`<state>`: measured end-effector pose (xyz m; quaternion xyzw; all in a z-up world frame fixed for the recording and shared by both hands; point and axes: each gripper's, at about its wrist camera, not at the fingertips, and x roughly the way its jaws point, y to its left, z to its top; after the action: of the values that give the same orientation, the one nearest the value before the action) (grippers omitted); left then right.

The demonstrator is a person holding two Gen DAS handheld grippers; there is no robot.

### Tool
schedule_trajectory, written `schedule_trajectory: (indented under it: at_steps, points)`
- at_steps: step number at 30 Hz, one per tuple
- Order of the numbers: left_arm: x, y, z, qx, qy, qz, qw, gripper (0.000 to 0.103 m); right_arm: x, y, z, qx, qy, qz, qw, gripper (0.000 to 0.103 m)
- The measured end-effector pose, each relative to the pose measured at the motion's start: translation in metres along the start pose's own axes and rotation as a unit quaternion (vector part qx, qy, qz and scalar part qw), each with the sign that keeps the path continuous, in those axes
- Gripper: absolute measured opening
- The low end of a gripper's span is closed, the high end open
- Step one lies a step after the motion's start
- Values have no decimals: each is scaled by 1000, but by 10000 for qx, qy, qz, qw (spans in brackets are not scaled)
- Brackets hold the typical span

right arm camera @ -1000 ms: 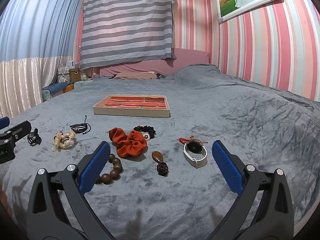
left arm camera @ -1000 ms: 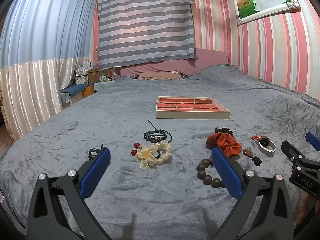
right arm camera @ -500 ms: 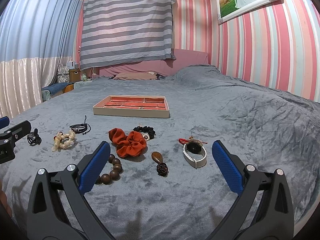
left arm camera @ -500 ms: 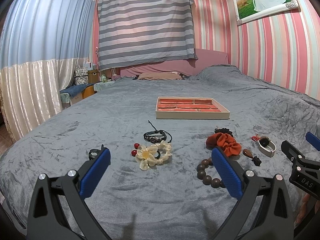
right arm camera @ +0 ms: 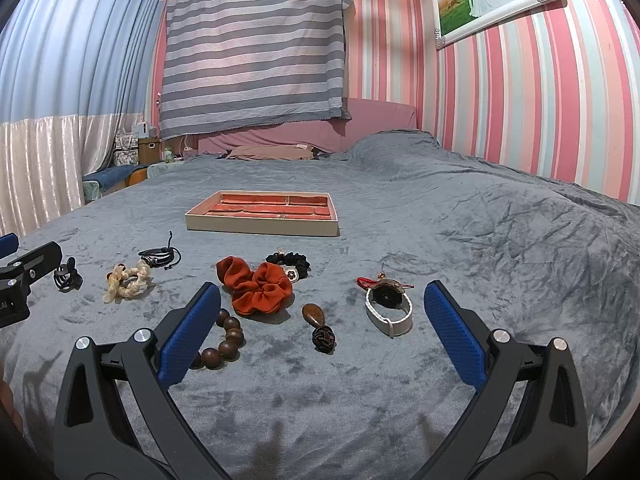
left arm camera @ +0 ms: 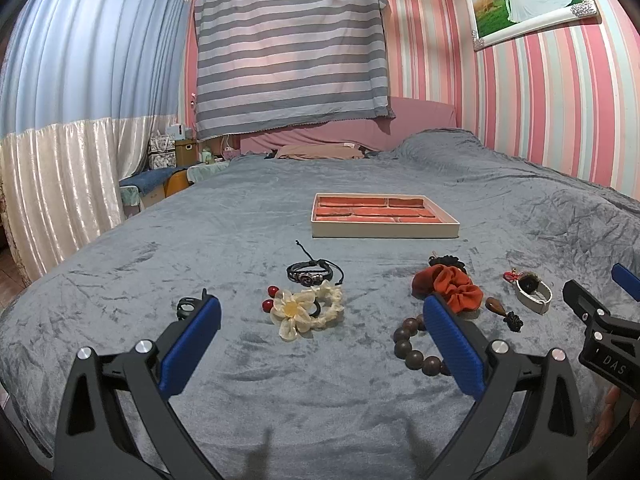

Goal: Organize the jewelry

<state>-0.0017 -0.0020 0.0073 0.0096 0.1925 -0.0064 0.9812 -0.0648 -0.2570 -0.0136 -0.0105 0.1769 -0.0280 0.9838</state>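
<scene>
Honestly nothing has changed over the last second: the left gripper and right gripper still hover spread wide and empty over the near edge of the grey velvety bedspread, so sorting hasn't started. The shallow cream tray with orange compartments sits mid-bed, empty. The rust-orange fabric scrunchie, dark wooden bead bracelet, cream flower hair tie and white-strapped watch lie scattered between, nothing blocking them.

The only legible lettering is "DAS", in pale capitals on the black body of the right gripper at the edge of the left wrist view. In the right wrist view, the left gripper carries similar letters, possibly "AI", cut off by the frame.
</scene>
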Motion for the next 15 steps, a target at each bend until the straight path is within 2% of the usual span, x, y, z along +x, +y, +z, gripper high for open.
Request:
schedule_trajectory:
  at_steps: [7,15]
  points:
    - [0,-1,1,-6,39,-48,10000,99,0,-1,1,-6,24,-6,10000,99]
    - [17,4,10,-19,283,-48,9996,99,18,3,10,-69,126,-54,9999,99]
